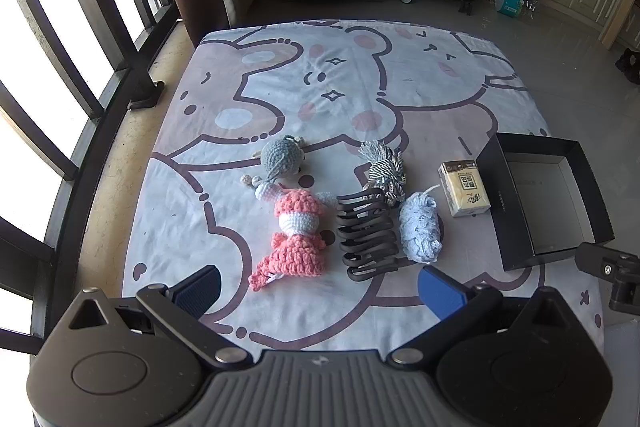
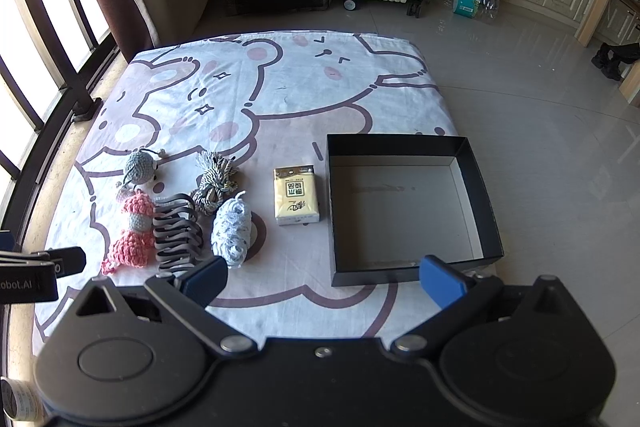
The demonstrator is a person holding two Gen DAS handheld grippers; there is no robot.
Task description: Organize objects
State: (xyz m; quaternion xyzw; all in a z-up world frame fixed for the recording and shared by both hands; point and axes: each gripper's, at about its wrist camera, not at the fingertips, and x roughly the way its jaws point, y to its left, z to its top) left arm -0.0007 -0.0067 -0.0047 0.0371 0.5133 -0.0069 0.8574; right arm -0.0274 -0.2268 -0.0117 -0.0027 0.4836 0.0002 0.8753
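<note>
You hold both tools tilted steeply down over the table. Your left gripper (image 1: 320, 287) has its jaws spread wide with nothing between them, hovering just short of the pink crocheted doll (image 1: 294, 235) and the black wavy plastic rack (image 1: 366, 233). Your right gripper (image 2: 324, 281) is equally wide and empty, poised over the near wall of the black cardboard box (image 2: 478, 187). That shallow, square box sits at the right of the cartoon-bear cloth (image 2: 280, 87), and nothing lies inside it. To its left, in a loose cluster, lie a yellow tissue pack (image 2: 297, 195), a pale blue yarn bundle (image 2: 232, 231), a striped knotted rope toy (image 2: 212, 181) and a grey crocheted mouse (image 2: 140, 167).
</note>
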